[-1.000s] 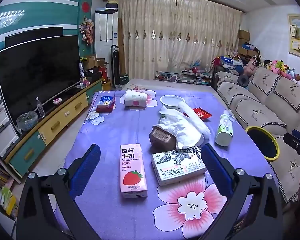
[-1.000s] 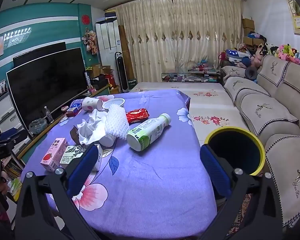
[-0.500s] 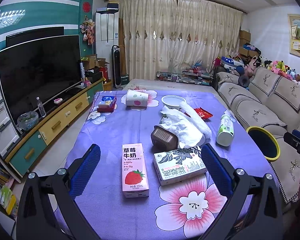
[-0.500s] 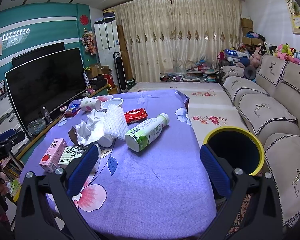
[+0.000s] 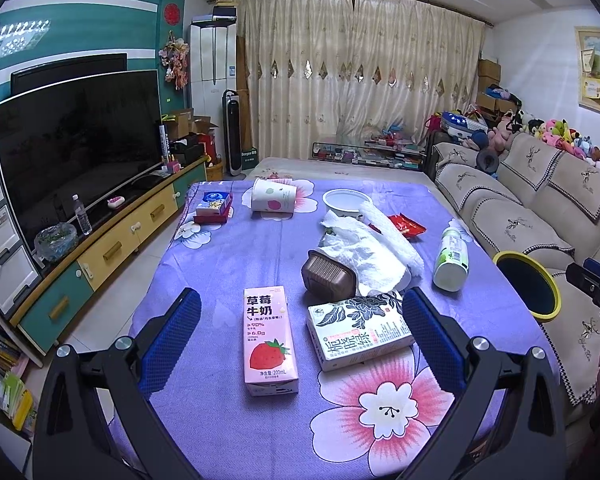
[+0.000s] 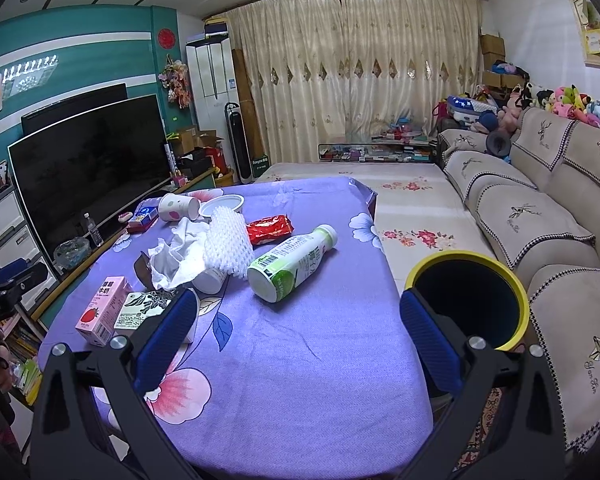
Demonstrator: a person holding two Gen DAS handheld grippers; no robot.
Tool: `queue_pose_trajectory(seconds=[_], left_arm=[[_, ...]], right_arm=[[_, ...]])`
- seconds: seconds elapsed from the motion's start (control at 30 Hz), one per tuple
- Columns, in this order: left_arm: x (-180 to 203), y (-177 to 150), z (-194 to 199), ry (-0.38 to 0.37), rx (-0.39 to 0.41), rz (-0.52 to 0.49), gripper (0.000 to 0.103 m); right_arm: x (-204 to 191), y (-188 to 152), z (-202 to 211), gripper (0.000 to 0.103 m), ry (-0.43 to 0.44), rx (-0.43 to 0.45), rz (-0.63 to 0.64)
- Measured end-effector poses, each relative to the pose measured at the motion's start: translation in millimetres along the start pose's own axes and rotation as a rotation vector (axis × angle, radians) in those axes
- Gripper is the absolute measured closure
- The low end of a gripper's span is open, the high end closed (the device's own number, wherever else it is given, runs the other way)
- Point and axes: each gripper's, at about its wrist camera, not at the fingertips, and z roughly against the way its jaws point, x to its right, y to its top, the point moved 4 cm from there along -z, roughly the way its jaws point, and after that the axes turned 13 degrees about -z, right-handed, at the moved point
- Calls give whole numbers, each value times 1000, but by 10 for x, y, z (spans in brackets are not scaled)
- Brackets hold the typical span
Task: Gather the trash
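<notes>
In the left wrist view, bare purple tablecloth (image 5: 220, 264) fills the left half of the table, an open lane running from the lower edge up to the small boxes (image 5: 213, 207) and the tipped paper cup (image 5: 274, 200) at upper centre. At centre frame the pink strawberry milk carton (image 5: 270, 340) and the black-and-white carton (image 5: 358, 330) lie side by side with a narrow gap between them. Behind them the brown tray (image 5: 329, 278), crumpled tissue (image 5: 364, 248) and foam netting (image 5: 396, 236) crowd together. In the right wrist view, cloth is open across lower centre; the green-and-white bottle (image 6: 292, 264) lies tilted at mid-frame, and the yellow-rimmed bin (image 6: 466, 304) stands open at right, just off the table edge.
</notes>
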Motion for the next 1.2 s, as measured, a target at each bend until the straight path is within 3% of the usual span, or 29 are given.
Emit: queue_pose_trajectory(seconds=[1.2], left_arm=[[49, -34, -60, 2, -5, -6, 4]], right_arm=[[83, -33, -26, 6, -8, -7, -6]])
